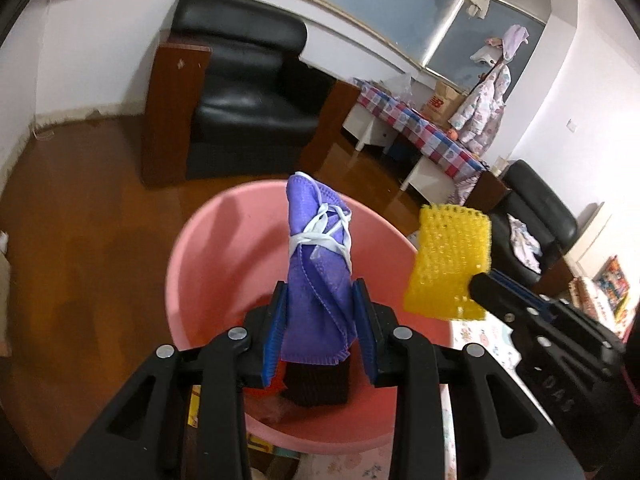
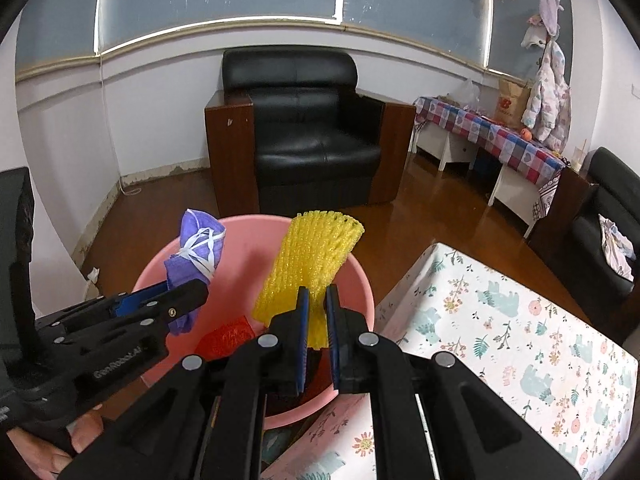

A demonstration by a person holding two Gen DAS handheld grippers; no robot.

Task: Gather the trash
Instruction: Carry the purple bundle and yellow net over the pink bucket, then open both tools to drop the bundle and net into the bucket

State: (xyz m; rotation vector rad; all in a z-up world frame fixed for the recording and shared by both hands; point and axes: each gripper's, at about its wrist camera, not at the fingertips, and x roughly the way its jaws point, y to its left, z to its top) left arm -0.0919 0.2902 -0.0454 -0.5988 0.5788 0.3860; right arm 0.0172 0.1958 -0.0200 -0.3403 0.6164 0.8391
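Observation:
My left gripper [image 1: 320, 300] is shut on a rolled purple face mask [image 1: 318, 264] wound with its white ear loops, held upright over a pink plastic basin [image 1: 188, 280]. In the right wrist view that gripper [image 2: 188, 296] comes in from the left with the purple mask [image 2: 196, 248] over the basin's left rim. My right gripper [image 2: 316, 300] is shut on a yellow foam net sleeve [image 2: 308, 260], held above the basin [image 2: 360, 280]; the left wrist view shows the sleeve [image 1: 450, 262] at the basin's right rim. Inside the basin lie a red wrapper [image 2: 228, 338] and a dark block [image 1: 318, 384].
A table with a floral cloth [image 2: 500, 328] stands right of the basin. A black armchair [image 2: 308, 136] with wooden sides stands behind on the wood floor. A low bench with a checked cloth [image 2: 496, 136] runs along the right wall. A hand [image 2: 48, 444] holds the left gripper.

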